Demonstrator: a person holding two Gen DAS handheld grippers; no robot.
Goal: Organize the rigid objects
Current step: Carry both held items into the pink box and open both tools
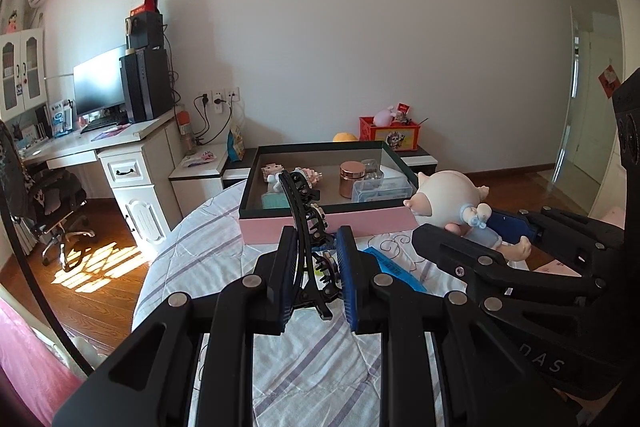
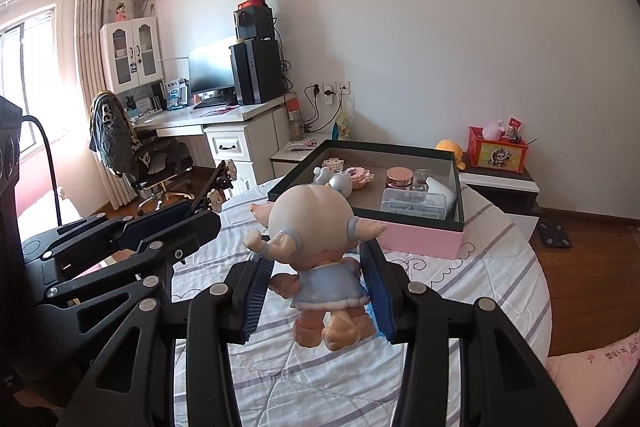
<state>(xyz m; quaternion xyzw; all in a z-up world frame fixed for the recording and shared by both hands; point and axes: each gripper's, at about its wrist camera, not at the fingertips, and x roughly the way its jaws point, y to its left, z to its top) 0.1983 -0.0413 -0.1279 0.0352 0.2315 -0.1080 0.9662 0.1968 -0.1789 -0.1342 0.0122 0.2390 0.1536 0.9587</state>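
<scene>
Both wrist views are aimed forward along their fingers, from close above the striped quilt (image 1: pixel 224 259), toward the pink box (image 1: pixel 320 223) near the wall. The box, quilt and desk (image 2: pixel 224 115) left of it are shared by the 2 views.

A monitor (image 1: pixel 100 83) and computer tower (image 1: pixel 145 85) are being seen on a desk (image 1: pixel 120 143), far left of the tool.

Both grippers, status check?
Left gripper shut on hair claw. Right gripper shut on doll. Box ahead, path clear.
</scene>
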